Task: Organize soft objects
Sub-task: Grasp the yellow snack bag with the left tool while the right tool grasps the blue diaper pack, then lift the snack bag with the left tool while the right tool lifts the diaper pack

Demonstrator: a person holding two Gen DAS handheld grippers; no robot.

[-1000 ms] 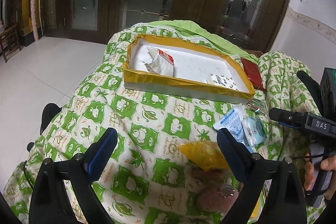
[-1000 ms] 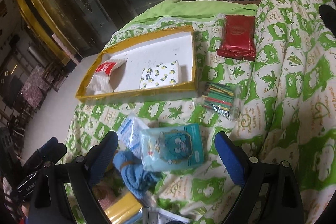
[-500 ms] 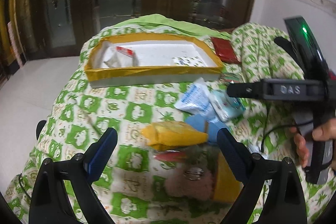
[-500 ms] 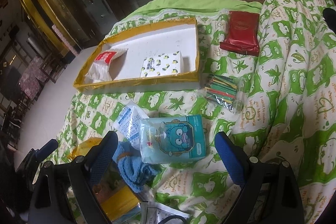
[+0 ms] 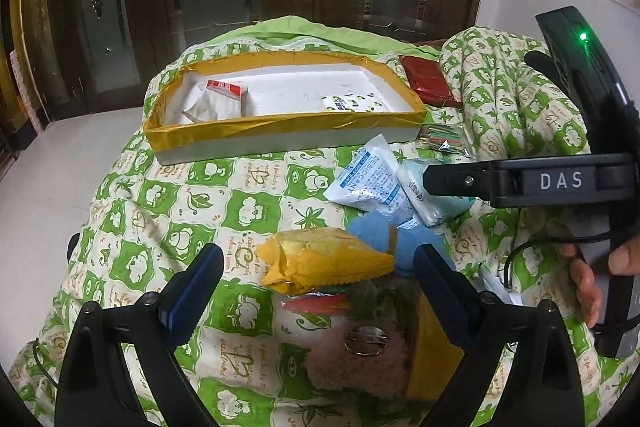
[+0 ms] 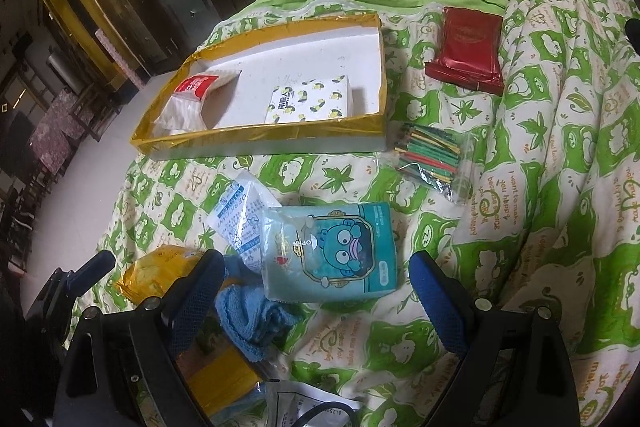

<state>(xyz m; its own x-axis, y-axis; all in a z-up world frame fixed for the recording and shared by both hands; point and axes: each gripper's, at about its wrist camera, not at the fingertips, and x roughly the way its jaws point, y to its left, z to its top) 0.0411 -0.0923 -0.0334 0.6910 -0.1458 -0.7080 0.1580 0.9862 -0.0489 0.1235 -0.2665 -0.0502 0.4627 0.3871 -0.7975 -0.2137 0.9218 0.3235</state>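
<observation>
My left gripper is open and empty, its jaws either side of a yellow packet on the green quilt. Behind it lie a blue cloth, a white desiccant pack and a pink plush. My right gripper is open and empty, straddling a teal cartoon tissue pack. The blue cloth and yellow packet lie at its left. The yellow-rimmed white tray holds a lemon-print tissue pack and a white bag with a red label.
A red pouch lies right of the tray. A clear bag of coloured sticks sits by the tray's near right corner. A raised fold of quilt fills the right. The right gripper's body crosses the left wrist view.
My left gripper has swung right and moved in over the yellow packet. My right gripper has drawn a little closer to the teal tissue pack. Both stay open.
</observation>
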